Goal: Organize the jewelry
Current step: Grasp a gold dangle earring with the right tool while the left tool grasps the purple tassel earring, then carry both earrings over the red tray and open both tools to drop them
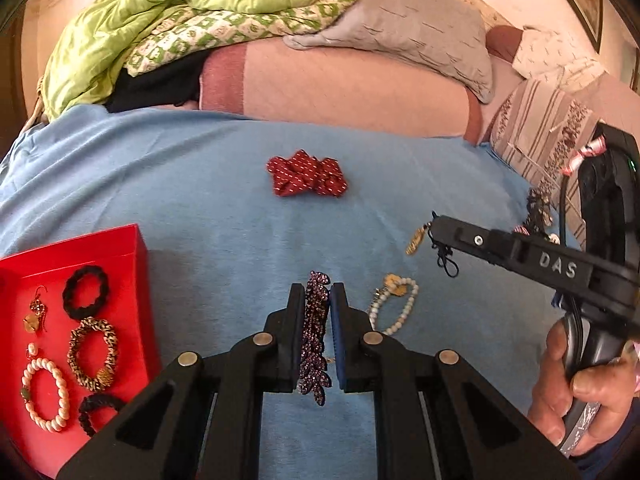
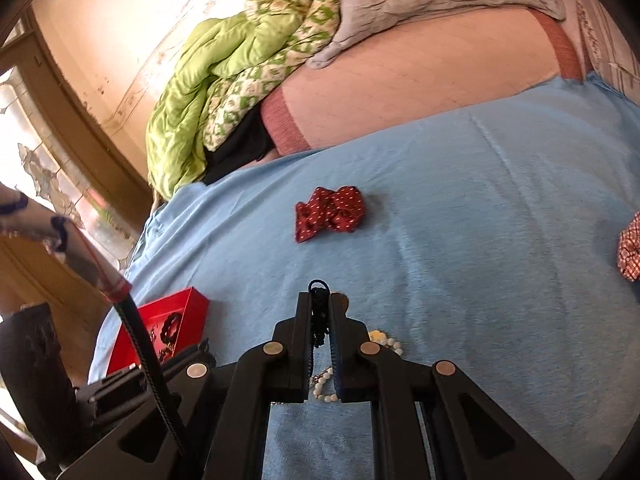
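My left gripper (image 1: pixel 317 292) is shut on a purple sequined hair piece (image 1: pixel 314 340) and holds it over the blue sheet (image 1: pixel 200 184). My right gripper (image 2: pixel 320 300) is shut on a black cord ornament with a gold pendant (image 1: pixel 416 240); the cord (image 2: pixel 319 312) hangs between its fingers. A white bead bracelet (image 1: pixel 394 304) with a yellow charm lies on the sheet between both grippers, also in the right wrist view (image 2: pixel 384 342). A red tray (image 1: pixel 132 256) at the left holds black scrunchies, a leopard scrunchie (image 1: pixel 93 354), a pearl bracelet (image 1: pixel 45 394) and earrings.
A red dotted scrunchie (image 1: pixel 306 178) lies farther back on the sheet, also in the right wrist view (image 2: pixel 330 212). A checked cloth item (image 2: pixel 630 248) sits at the right edge. A green quilt (image 1: pixel 160 12), pillows and a pink mattress lie behind. A dark lace piece (image 1: pixel 538 210) lies at the right.
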`<state>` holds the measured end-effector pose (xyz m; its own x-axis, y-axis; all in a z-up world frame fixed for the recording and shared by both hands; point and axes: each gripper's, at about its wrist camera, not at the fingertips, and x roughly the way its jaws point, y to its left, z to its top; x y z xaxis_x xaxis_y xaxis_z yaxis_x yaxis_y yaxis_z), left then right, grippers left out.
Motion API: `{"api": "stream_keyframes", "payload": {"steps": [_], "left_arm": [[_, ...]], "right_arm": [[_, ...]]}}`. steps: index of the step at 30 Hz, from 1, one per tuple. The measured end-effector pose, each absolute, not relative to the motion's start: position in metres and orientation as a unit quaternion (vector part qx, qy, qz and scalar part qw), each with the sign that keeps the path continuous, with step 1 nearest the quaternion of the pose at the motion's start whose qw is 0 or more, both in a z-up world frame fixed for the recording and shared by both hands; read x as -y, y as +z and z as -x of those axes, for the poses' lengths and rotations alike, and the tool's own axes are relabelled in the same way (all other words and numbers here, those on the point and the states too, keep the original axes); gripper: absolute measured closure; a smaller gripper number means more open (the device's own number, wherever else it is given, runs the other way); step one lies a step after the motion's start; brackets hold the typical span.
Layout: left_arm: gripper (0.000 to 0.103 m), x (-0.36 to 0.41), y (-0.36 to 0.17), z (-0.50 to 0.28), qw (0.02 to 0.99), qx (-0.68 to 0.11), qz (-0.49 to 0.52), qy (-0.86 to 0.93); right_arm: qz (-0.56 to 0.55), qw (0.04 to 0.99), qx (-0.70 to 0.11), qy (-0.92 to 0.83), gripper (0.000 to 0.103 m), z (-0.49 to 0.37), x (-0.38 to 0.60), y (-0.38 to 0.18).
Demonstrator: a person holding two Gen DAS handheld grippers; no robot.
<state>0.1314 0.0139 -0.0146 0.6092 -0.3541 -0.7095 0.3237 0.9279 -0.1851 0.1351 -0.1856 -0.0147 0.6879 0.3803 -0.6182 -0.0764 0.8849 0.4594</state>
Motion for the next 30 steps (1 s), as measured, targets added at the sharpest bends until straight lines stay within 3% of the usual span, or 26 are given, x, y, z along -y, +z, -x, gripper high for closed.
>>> {"api": "stream_keyframes", "payload": {"steps": [30], "left_arm": [[0.091,-0.079,0.004,-0.122,0.920,-0.372,0.031,-0.120]], "right_arm": [[-0.129,0.887,-0.373,0.239,0.094,-0.114,0.092,-0.010]]}}
